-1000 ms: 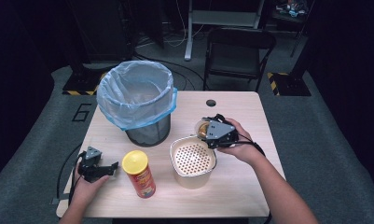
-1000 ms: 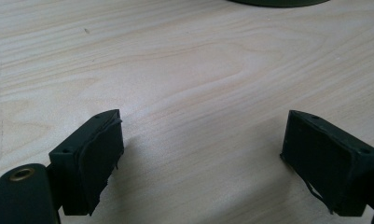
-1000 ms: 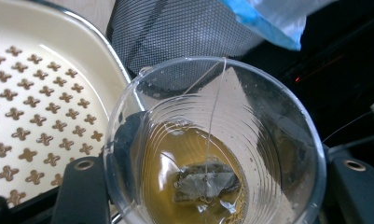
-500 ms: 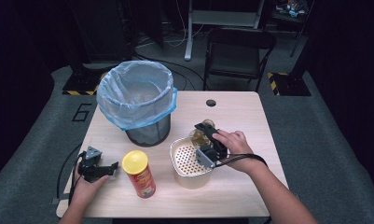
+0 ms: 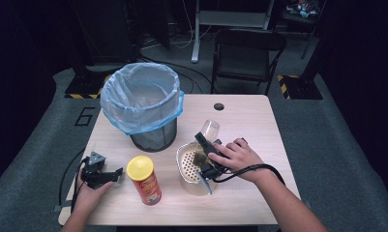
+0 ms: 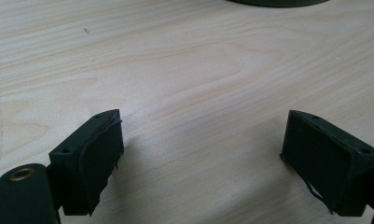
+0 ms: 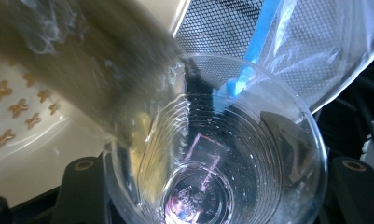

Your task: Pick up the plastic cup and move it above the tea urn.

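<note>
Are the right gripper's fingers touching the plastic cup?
Touching. In the right gripper view the clear cup sits clamped between the right gripper's two black fingers, its wall pressed against each.

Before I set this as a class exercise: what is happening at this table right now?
A person's right claw grips a clear plastic cup, tipped over a cream strainer bowl. The open left claw rests on the table beside a yellow-lidded chip can. A mesh bin with a blue liner stands behind.
</note>
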Demonstrator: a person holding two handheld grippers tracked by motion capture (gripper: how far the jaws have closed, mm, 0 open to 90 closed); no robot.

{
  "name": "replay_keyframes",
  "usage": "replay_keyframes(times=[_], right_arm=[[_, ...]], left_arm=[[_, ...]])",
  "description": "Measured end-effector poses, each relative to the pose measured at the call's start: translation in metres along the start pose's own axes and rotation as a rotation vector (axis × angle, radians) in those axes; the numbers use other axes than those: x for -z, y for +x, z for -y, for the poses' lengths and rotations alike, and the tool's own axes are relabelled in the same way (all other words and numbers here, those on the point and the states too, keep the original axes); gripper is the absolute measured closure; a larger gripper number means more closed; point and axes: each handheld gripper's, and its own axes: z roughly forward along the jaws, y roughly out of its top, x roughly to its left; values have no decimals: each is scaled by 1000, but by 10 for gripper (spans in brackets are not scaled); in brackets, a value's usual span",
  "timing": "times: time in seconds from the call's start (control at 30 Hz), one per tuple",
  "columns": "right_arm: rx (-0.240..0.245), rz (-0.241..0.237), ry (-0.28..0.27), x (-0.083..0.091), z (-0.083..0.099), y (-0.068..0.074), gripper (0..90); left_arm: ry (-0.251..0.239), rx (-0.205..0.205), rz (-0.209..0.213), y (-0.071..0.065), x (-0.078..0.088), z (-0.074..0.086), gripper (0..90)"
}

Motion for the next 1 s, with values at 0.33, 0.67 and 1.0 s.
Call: replay_keyframes(times=[0.33, 0.67, 1.0], right_arm=[[7, 11, -11, 7, 3, -11, 345], [20, 9, -21, 9, 3, -12, 345], [17, 28, -23, 10, 4, -13, 345]], left_arm=[[0, -1, 1, 0, 0, 0, 123], [0, 0, 1, 0, 0, 0, 123], [0, -1, 0, 0, 0, 0, 123]])
